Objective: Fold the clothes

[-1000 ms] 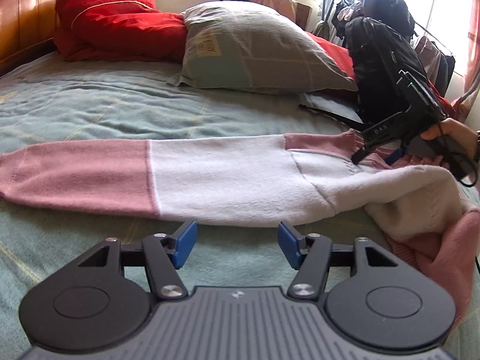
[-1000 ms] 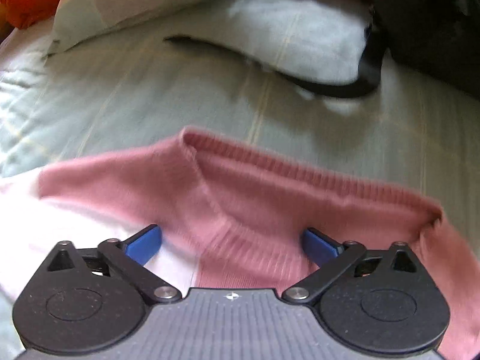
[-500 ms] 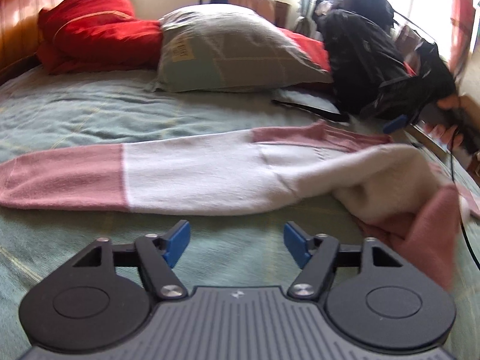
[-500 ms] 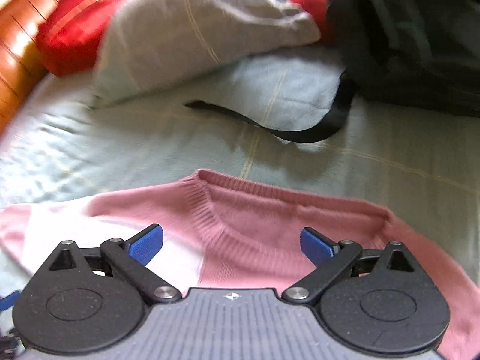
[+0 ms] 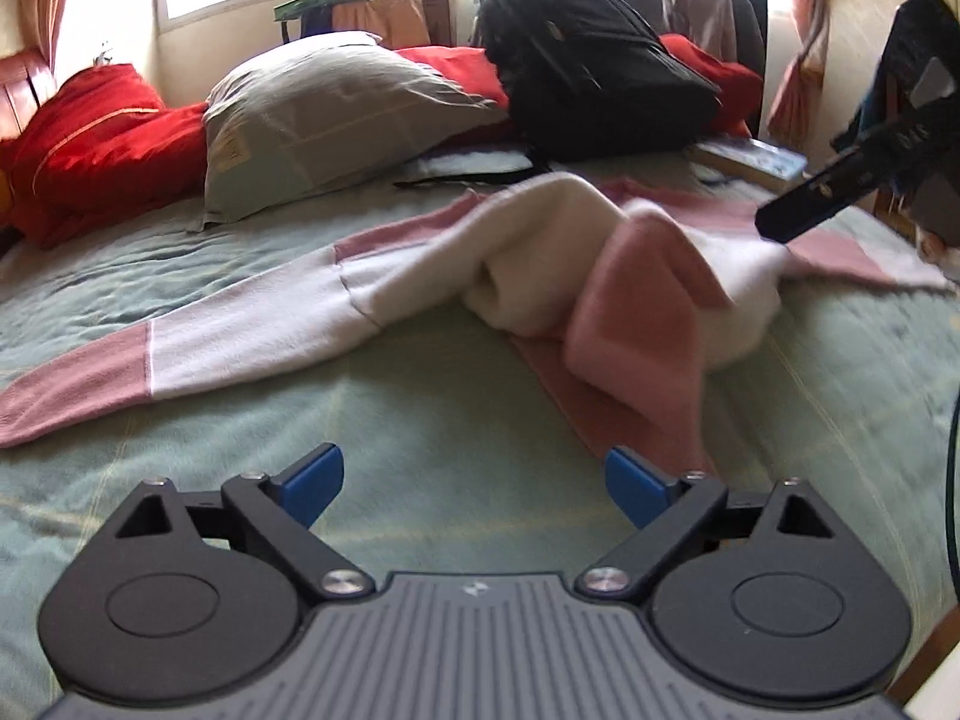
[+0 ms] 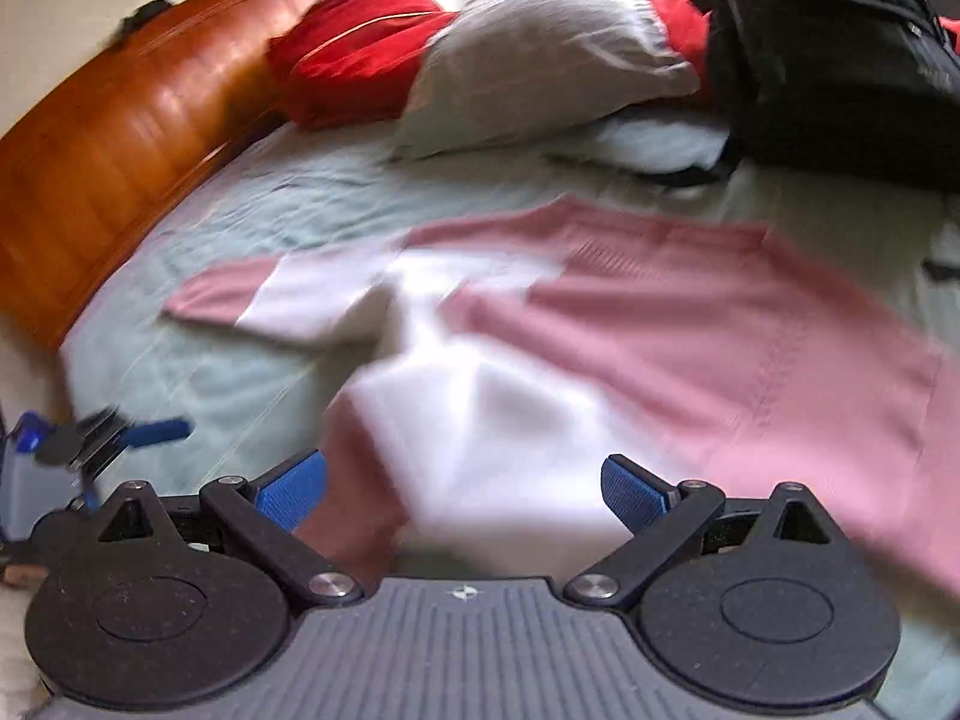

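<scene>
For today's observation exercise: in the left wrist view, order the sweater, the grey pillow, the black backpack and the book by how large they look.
1. sweater, spanning most of the bed
2. grey pillow and black backpack: look alike, and the backpack lies farther back, so unranked
3. book, smallest

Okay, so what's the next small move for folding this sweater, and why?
Probably spread the sweater flat first: its middle is bunched into a heap, with a pink flap draped over it. The left gripper is open and empty near that flap, so grab there and pull.
</scene>
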`<act>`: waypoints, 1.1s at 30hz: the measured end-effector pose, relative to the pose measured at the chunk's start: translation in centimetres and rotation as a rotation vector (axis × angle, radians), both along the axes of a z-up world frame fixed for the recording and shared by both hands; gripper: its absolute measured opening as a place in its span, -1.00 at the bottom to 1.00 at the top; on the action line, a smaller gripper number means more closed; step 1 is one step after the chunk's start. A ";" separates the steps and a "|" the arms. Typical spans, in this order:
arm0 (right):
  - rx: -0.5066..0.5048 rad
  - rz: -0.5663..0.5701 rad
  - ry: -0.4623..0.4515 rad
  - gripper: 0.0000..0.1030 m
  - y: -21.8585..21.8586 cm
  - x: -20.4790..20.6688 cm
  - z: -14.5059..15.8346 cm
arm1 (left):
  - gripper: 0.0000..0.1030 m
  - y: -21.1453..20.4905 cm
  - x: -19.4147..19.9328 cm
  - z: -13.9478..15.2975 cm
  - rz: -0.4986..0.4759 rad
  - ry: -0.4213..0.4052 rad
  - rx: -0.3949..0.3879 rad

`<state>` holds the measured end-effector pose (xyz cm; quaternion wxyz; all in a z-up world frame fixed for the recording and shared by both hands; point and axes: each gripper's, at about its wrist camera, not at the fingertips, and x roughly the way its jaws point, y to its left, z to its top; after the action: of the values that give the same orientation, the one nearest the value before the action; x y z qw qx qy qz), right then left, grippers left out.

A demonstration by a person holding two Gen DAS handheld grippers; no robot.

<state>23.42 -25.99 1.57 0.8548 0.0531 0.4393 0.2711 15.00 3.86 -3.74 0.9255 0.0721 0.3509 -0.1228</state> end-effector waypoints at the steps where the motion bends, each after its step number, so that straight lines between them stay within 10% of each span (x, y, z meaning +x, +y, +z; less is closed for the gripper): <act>1: 0.007 0.010 -0.018 0.94 0.4 -1.2 -0.3 | 0.84 -0.3 -0.7 -0.1 0.008 -0.002 0.009; 10: -0.010 0.074 -0.108 0.25 5.8 -6.8 -4.9 | 0.85 -1.1 -5.1 -1.3 0.067 -0.010 0.059; 18: -0.003 0.073 -0.195 0.17 8.6 -7.0 -5.1 | 0.85 -0.9 -4.9 -1.6 0.074 -0.008 0.046; 24: -0.093 0.042 -0.231 -0.56 8.9 -6.5 -5.4 | 0.85 -0.3 -4.6 -1.5 0.076 -0.016 0.045; 33: -0.099 0.049 -0.267 -0.71 7.7 -8.0 -1.8 | 0.85 1.3 -5.1 -0.6 0.079 -0.047 0.035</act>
<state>15.43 -18.28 -0.20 0.9003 -0.0365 0.3359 0.2746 9.92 5.17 -4.32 0.9363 0.0771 0.3336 -0.0786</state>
